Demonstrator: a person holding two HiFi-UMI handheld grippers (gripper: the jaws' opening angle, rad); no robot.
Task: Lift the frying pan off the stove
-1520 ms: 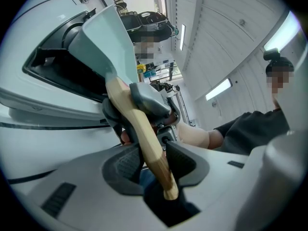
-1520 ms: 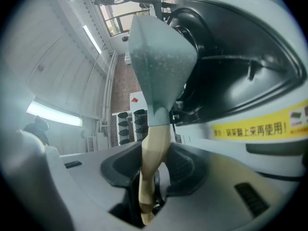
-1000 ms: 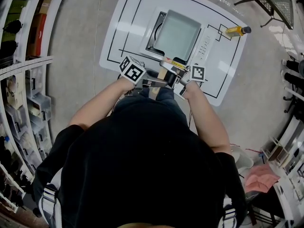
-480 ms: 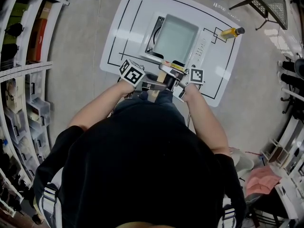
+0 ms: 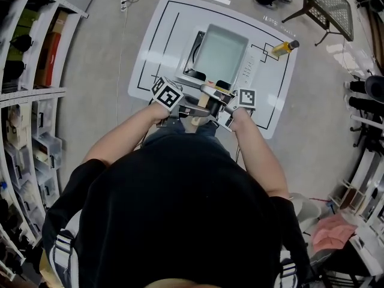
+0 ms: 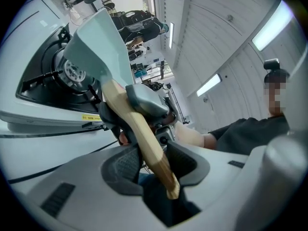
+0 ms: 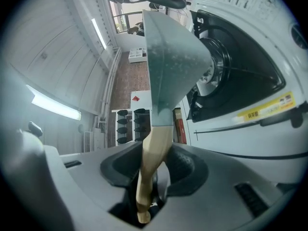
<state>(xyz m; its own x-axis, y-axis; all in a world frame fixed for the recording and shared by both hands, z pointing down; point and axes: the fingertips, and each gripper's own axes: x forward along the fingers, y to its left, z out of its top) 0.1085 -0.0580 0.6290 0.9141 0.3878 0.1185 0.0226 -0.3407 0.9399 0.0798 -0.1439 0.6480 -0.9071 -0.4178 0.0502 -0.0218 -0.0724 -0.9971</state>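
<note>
A square pale green frying pan (image 5: 221,56) hangs over the black portable stove (image 5: 197,45) on the white table (image 5: 155,41). Its wooden handle (image 5: 203,104) points toward me. My left gripper (image 5: 187,105) and right gripper (image 5: 219,108) are both shut on that handle, one from each side. In the left gripper view the handle (image 6: 139,129) runs between the pads of the left gripper (image 6: 147,165), and the pan (image 6: 98,42) is raised clear of the burner (image 6: 65,71). In the right gripper view the right gripper (image 7: 154,170) clamps the handle (image 7: 153,153) below the pan (image 7: 168,57), beside the stove (image 7: 240,66).
A yellow bottle (image 5: 282,47) lies at the table's far right corner. Storage shelves (image 5: 30,101) line the left side, and a metal chair (image 5: 330,5) stands beyond the table at the upper right. A pink cloth (image 5: 333,233) lies at the lower right.
Both grippers keep their hold on the handle. The head view has shifted, so the table, pan and grippers sit slightly lower and more to the left in the frame.
</note>
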